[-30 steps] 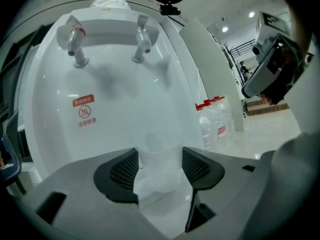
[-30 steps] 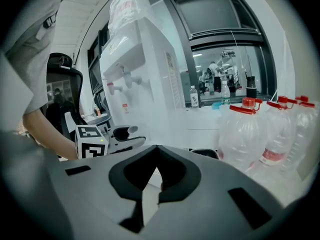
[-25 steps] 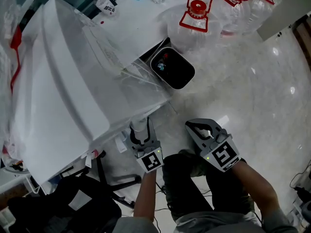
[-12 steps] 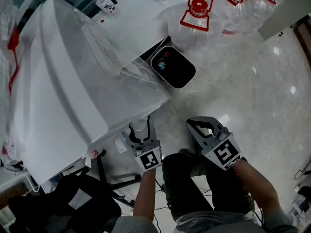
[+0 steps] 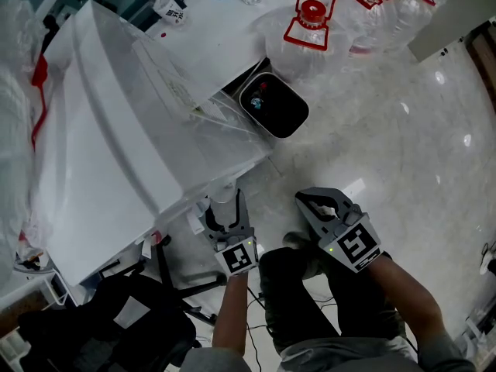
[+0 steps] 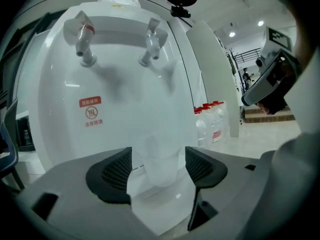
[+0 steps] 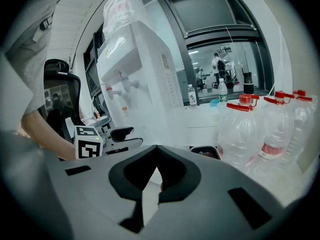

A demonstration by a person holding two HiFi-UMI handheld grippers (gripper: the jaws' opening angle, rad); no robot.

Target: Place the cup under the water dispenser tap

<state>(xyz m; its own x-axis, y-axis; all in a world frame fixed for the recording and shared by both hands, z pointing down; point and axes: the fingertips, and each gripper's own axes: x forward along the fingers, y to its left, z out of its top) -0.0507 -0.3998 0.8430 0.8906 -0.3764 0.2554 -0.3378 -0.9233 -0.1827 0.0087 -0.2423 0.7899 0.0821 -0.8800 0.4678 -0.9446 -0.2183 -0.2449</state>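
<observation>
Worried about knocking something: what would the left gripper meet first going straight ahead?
The left gripper would likely meet the clear cup standing between its jaws, which have just been opening; behind it, the water dispenser.

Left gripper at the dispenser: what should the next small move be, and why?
Probably draw the left gripper straight back. Its jaws have just been opening and now stand clear on either side of the cup, which stands upright at the water dispenser below a tap. Backing out straight should avoid tipping it.
</observation>
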